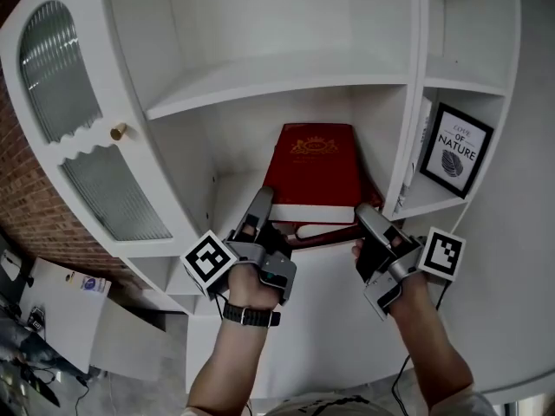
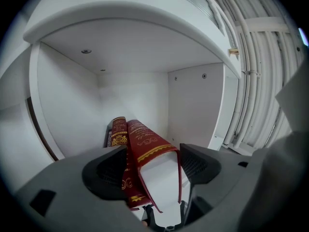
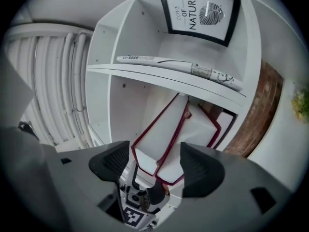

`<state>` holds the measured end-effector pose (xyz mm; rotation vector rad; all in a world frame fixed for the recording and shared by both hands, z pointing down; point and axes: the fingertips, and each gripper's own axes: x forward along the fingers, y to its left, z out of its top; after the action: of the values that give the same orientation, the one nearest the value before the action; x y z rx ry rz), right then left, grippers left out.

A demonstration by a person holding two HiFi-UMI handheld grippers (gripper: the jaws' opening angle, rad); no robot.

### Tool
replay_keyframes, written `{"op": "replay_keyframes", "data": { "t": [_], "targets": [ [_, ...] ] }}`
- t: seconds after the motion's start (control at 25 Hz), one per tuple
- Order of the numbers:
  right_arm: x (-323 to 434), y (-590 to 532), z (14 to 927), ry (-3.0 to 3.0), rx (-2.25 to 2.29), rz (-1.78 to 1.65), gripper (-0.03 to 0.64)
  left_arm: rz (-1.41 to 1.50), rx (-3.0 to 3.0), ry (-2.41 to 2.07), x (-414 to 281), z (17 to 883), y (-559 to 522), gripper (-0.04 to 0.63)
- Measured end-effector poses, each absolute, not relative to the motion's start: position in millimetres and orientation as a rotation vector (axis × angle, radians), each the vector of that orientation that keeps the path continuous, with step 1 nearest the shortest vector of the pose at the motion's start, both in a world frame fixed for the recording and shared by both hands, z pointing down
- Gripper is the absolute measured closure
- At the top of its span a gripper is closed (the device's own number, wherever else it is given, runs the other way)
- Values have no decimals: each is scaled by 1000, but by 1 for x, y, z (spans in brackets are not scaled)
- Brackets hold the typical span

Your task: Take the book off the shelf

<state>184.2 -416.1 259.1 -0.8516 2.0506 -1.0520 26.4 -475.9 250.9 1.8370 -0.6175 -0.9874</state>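
Saw the red book point(image 1: 316, 167) lying tilted in the middle compartment of the shelf point(image 1: 260, 89), propped on a second red book point(image 2: 117, 132), with its page edges facing the open front within reach. Placed the left hand-held gripper point(image 1: 260, 204) at the near left corner, jaws spread around the page block but not pinching it. Placed the right hand-held gripper point(image 1: 368, 219) at the near right corner, likewise spread, straddling both books' edges. Probably flanked it to steady a heavy volume.

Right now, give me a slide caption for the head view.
Left gripper and right gripper at the red book leaning inside a white shelf.
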Motion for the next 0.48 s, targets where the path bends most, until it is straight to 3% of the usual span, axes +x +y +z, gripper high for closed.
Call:
{"op": "replay_keyframes", "data": {
  "t": [0.48],
  "targets": [
    [171, -417, 258, 2029, -820, -1143, 311, -935, 1855, -562, 33, 249, -473, 284]
  ]
}}
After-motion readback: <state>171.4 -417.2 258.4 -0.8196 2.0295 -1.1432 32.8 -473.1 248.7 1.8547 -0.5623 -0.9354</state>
